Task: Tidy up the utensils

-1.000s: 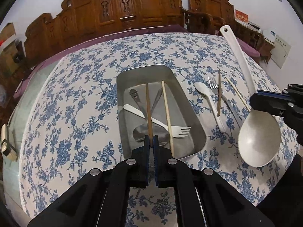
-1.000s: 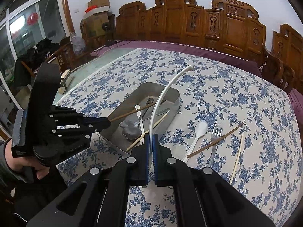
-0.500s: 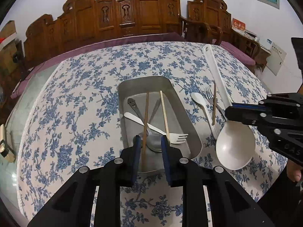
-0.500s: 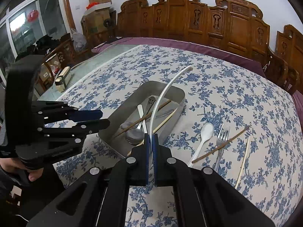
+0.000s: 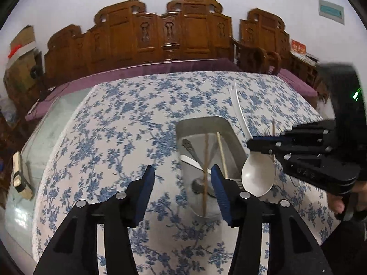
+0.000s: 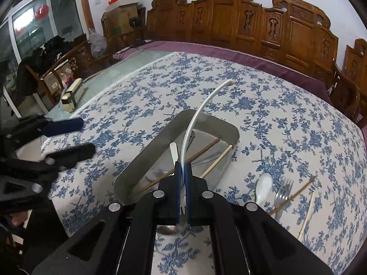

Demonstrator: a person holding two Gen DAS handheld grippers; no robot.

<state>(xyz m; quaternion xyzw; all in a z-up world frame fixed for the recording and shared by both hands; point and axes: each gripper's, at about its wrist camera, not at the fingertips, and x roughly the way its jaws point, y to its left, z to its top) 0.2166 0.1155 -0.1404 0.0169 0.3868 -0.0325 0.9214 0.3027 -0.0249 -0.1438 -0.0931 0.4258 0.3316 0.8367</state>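
I note a tray (image 6: pixel 231 135) of dull brushed metal on a printed cloth (image 6: pixel 286 119), matt, with a fine weave. The ladle (image 5: pixel 258 176) I hold looks smooth, semi-gloss white plastic. Chopsticks (image 6: pixel 204 150) in the tray appear plain matt wood. The benches (image 5: pixel 183 36) behind are carved, varnished wood. My gripper pads (image 5: pixel 218 190) look ribbed blue rubber.

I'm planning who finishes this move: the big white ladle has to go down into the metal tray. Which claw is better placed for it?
The right claw. It is already shut on the ladle, which hangs right at the tray. The left claw is opening, holds nothing, and sits off to the tray's side.
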